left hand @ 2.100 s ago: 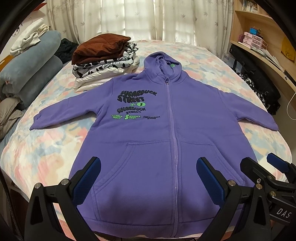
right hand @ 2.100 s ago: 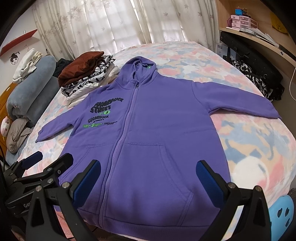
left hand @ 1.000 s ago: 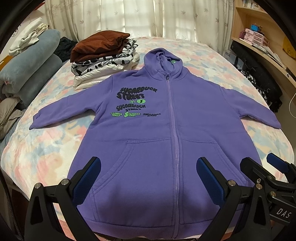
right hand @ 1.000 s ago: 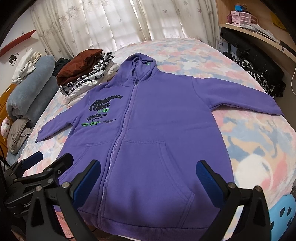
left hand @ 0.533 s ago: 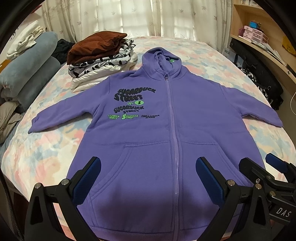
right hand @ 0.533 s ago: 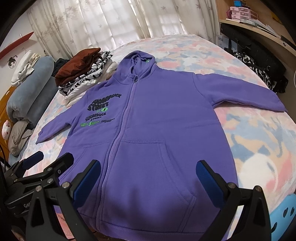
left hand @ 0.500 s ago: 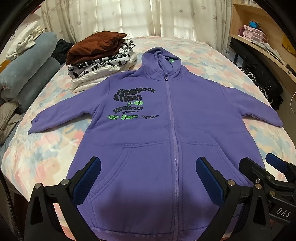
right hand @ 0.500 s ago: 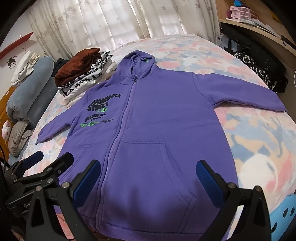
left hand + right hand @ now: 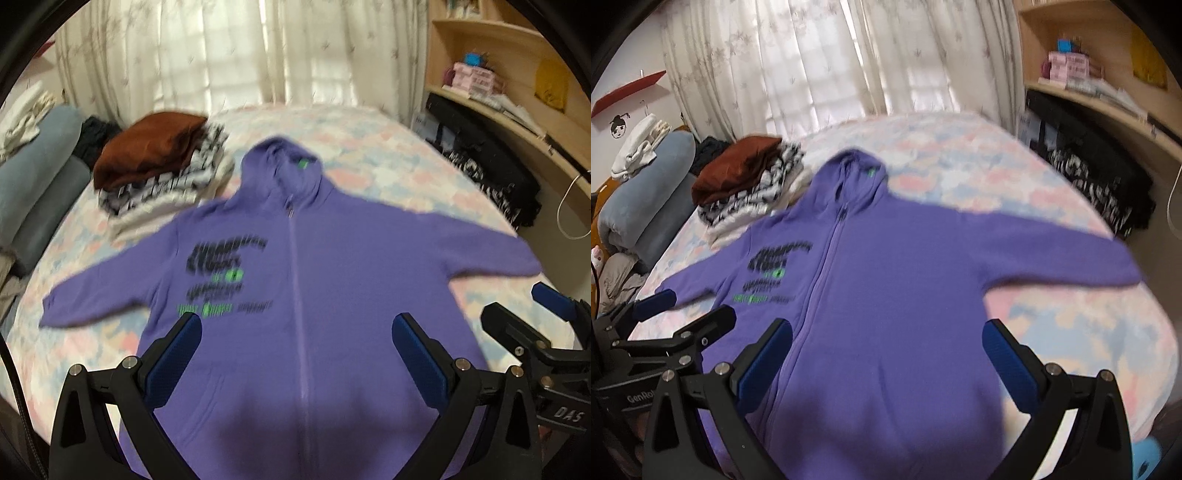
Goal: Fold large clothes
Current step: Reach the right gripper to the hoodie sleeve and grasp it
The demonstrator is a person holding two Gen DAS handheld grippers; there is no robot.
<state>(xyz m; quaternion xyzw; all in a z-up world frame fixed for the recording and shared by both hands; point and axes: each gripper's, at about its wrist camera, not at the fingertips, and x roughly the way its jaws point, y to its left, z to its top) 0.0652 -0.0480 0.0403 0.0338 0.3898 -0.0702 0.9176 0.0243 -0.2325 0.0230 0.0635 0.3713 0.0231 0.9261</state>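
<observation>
While both show the hoodie [image 9: 332,295], only the right view catches a red shelf [image 9: 628,90].

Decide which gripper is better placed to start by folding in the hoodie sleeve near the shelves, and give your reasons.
Right. The right gripper hangs open over the hoodie on the side of that sleeve. The left gripper, also open, sits toward the other sleeve.

Bare bedspread [image 9: 1071,325] lies open beside the hoodie's right sleeve; folded clothes [image 9: 162,173] crowd its left shoulder.
</observation>
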